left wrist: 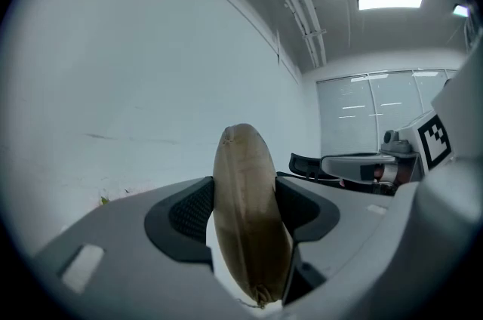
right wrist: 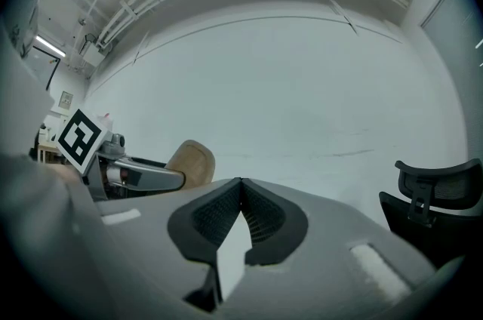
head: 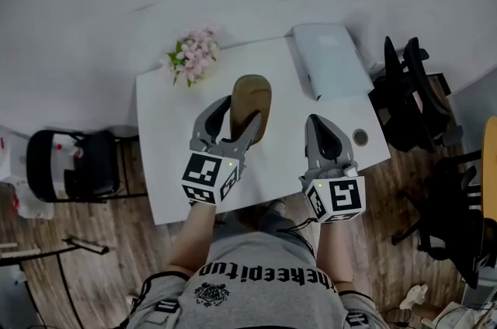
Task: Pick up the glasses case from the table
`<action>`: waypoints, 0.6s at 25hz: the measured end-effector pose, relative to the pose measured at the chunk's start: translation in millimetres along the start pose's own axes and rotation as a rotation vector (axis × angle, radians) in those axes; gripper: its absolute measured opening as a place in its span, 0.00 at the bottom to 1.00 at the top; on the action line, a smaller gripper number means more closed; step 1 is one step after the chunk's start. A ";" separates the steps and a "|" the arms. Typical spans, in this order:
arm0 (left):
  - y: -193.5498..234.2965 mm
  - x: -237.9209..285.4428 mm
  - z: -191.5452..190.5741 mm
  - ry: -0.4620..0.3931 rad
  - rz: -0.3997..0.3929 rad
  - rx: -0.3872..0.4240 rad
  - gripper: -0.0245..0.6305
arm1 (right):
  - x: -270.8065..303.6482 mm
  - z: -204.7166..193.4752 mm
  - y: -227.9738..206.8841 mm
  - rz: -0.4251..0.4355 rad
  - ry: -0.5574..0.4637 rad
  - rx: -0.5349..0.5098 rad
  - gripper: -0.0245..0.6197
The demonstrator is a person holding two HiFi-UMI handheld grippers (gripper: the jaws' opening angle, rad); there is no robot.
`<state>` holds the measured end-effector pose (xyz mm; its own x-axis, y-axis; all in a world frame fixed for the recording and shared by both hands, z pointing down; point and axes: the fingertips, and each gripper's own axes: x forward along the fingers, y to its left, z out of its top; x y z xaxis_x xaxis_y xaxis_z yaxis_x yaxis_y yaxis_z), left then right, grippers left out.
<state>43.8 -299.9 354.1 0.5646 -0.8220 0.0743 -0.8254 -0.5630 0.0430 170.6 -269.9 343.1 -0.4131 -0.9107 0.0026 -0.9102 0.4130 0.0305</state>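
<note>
The glasses case (head: 251, 106), a tan, oval, soft-looking pouch, is gripped between the jaws of the left gripper (head: 238, 112). In the left gripper view the case (left wrist: 249, 220) is seen standing on edge in the gap. Both ribbed black pads are pressed against its flat sides, one to the left of it and one to the right. The jaws are held fairly wide apart by the thickness of the case. Its rounded upper end rises well past the pads, and its narrow stitched end sits low between the jaw roots. Beyond the fingertips only a pale wall is seen behind the case. In the head view the case reaches forward of the jaw tips, over the white table (head: 178, 164).

The right gripper (head: 320, 124) is held just to the right of the left one, with clear space between them. In the right gripper view its two pads are seen closed against each other at their tips, with nothing caught between them. The case is seen well to the left of these jaws in that view, beside the marker cube of the left gripper.

On the table ahead of the jaws, a bunch of pink flowers (head: 192, 56) lies to the left and a pale grey flat object (head: 330, 60) to the right.
</note>
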 end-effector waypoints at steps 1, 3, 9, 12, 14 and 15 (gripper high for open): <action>1.1 -4.0 3.1 -0.008 0.003 0.005 0.46 | -0.3 1.1 3.1 0.001 -0.002 -0.001 0.04; 3.5 -11.7 7.8 -0.022 0.008 0.014 0.46 | -0.9 3.2 9.2 0.003 -0.006 -0.004 0.04; 12.9 -32.4 16.1 -0.055 0.021 0.020 0.45 | -2.8 9.1 27.2 0.004 -0.015 -0.019 0.04; 15.9 -42.9 20.5 -0.074 0.026 0.035 0.45 | -5.3 11.4 34.8 -0.001 -0.019 -0.025 0.04; 18.0 -50.0 23.2 -0.087 0.030 0.047 0.45 | -7.4 13.0 39.8 -0.006 -0.023 -0.026 0.04; 19.2 -53.2 24.2 -0.093 0.031 0.052 0.45 | -8.2 13.7 42.2 -0.009 -0.026 -0.026 0.04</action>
<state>-2.0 -269.1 326.8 0.5391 -0.8420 -0.0183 -0.8422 -0.5390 -0.0093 135.2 -244.9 330.6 -0.4056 -0.9137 -0.0236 -0.9131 0.4038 0.0568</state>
